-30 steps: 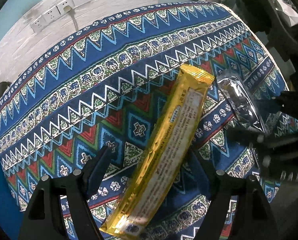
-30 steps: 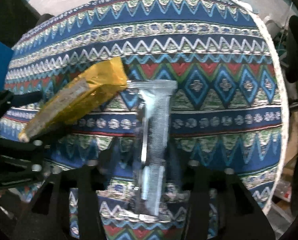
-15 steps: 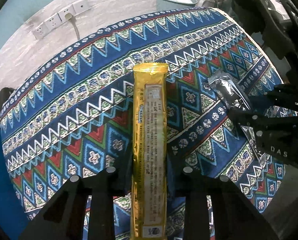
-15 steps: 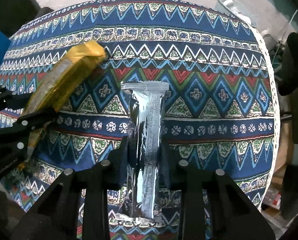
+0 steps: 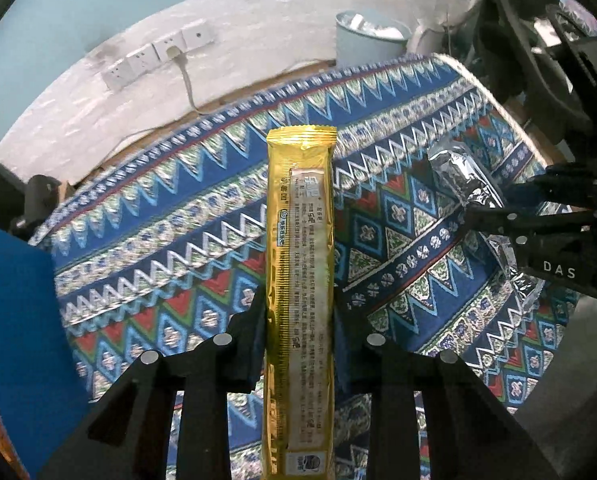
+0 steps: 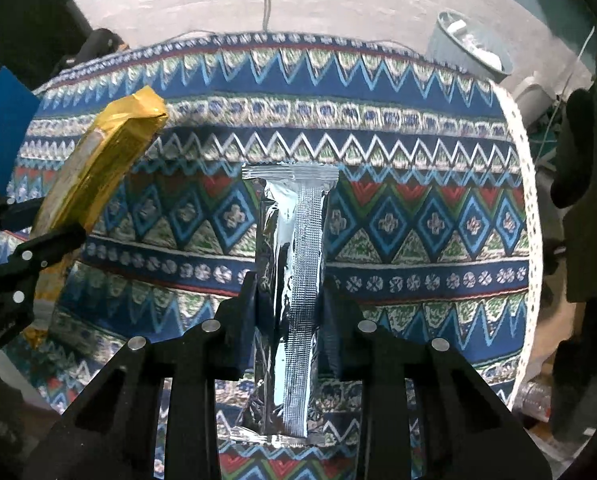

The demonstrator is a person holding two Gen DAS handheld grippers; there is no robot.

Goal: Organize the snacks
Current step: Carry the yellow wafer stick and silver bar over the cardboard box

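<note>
I am holding a snack in each tool. My left tool (image 5: 298, 312) is clamping the long gold packet (image 5: 301, 264) across its lower half, the pads pressing on both long edges, and the packet is running straight away from me, lifted clear of the patterned cloth on the counter (image 5: 170, 240). My right tool (image 6: 288, 300) is gripping the silver foil packet (image 6: 294, 264) the same way, its crimped far end pointing toward the wall and its near end hanging below the pads. Both packets are sitting above the cloth rather than lying on it. In the right wrist view the gold packet is showing at the left, tilted, with my left tool's black fingers around it; in the left wrist view the silver packet is showing at the right, just beside my right tool. At the far edge of the counter a pale bin (image 5: 368, 42) is standing by the wall, and a row of sockets (image 5: 158, 54) is sitting to its left. A blue box (image 5: 14, 320) is lying at the left edge.
</note>
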